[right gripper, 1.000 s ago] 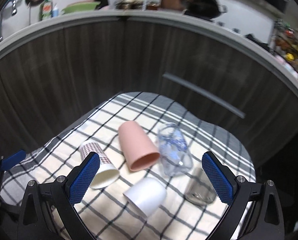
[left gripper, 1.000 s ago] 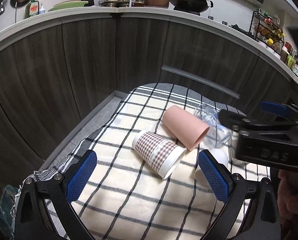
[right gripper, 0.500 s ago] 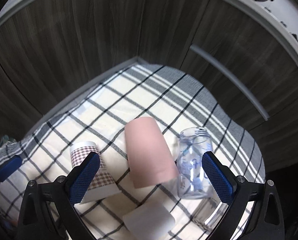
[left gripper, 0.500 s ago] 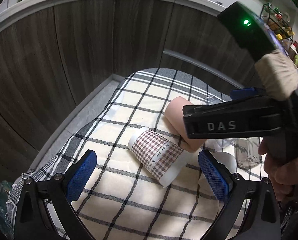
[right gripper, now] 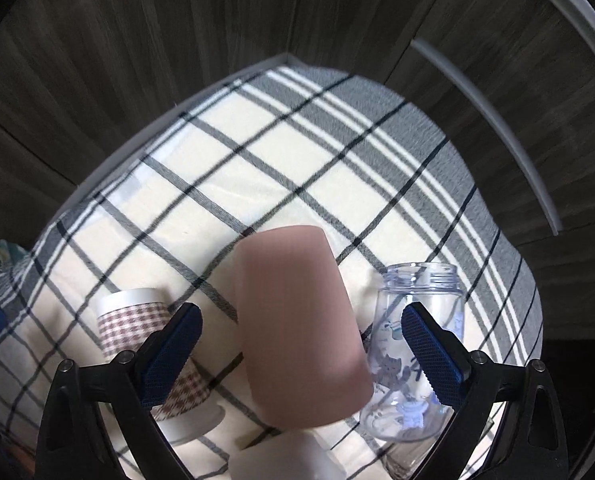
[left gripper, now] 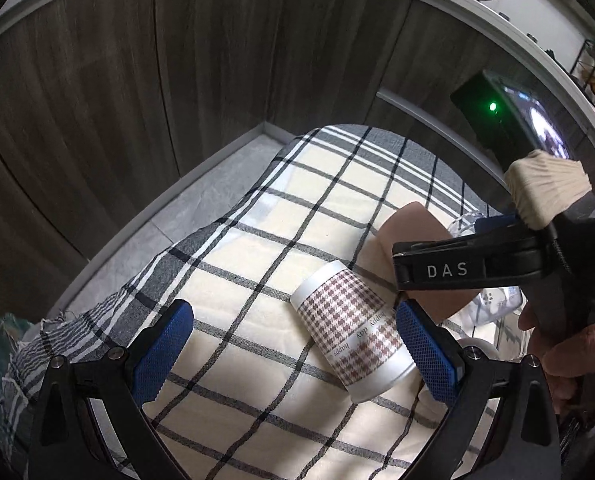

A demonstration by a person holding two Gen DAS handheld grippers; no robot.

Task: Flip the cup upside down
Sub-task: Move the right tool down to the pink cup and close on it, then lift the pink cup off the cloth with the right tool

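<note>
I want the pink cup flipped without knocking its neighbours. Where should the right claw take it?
Grip the pink cup across its mid-body from above. It lies on its side, the right claw already open astride it, with the houndstooth cup and clear bottle close on either side.

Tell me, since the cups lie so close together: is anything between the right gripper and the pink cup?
Nothing visible is. The pink cup lies on its side directly between the open fingers of the right gripper. The checked cup and clear bottle lie close beside it, outside the fingers.
</note>
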